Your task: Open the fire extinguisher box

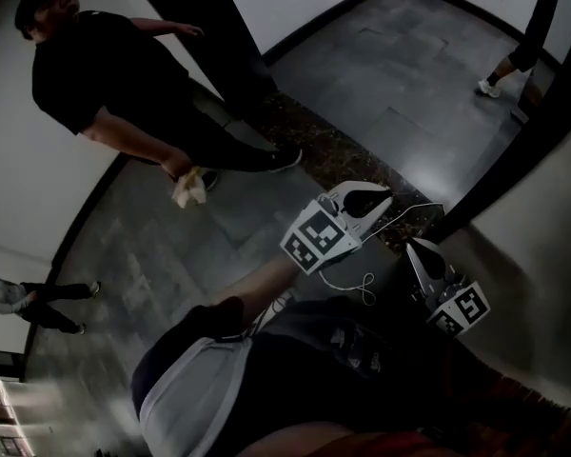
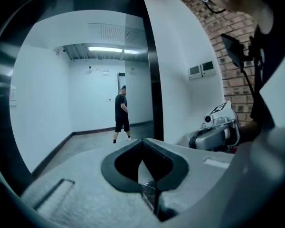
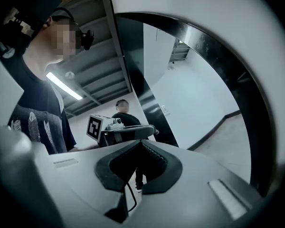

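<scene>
Left hand-held gripper (image 2: 142, 141) pressed together; right hand-held gripper (image 3: 141, 142) likewise (both empty); head view dim.

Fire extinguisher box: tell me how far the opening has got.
Done: nothing that can be seen; no box shows in any view. In hand: the left gripper and the right gripper are both shut and empty, held above the corridor floor near a bystander. Left: probably the whole job, which means finding the box, reaching it and opening it.
</scene>
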The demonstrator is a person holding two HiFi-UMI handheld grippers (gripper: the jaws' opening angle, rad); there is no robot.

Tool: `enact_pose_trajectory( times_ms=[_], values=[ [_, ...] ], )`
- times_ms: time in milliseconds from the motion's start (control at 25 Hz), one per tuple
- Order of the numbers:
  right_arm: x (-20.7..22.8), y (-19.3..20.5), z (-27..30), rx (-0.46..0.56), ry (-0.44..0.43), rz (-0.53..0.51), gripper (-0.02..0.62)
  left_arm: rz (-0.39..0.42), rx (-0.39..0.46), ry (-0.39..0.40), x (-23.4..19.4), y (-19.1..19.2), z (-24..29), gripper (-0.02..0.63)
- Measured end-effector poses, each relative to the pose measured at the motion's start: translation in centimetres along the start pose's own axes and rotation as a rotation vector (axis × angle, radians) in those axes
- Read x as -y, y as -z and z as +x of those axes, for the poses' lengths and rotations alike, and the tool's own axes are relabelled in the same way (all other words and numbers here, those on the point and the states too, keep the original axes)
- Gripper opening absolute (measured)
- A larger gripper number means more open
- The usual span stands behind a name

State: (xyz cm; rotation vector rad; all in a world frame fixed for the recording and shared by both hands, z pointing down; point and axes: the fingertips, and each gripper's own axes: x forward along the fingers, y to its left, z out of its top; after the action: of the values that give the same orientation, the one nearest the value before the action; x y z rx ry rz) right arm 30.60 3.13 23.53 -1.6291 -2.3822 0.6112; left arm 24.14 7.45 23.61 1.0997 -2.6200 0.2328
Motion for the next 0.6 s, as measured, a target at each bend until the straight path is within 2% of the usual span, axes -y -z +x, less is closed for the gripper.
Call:
enact_pose_trajectory(
  times_ms=[160,320,440,600],
  values=[
    [-0.5,0.0,-0.2,0.004,-0.071,-0.043,0.002,0.06,0.003,-0.057,1.3,-0.7,-0.9,0.002],
    [-2.0,1.0,0.0,-0.003,-0.143,-0.061,0.002,0.06,0.028,-0.096,2.1,-0.6,-2.9,0.002],
    [-2.9,-0.1,1.1,-0.005,-0.187,-0.086,0.002,0.074,0.057,-0.124,1.5,-2.5,-4.2,0.002],
    [-4.3,-0.8,1.9,-0.029,-0.197,-0.106,0.0,0.095,0.089,-0.129,1.7,-4.1,-5.5,0.002]
  ],
)
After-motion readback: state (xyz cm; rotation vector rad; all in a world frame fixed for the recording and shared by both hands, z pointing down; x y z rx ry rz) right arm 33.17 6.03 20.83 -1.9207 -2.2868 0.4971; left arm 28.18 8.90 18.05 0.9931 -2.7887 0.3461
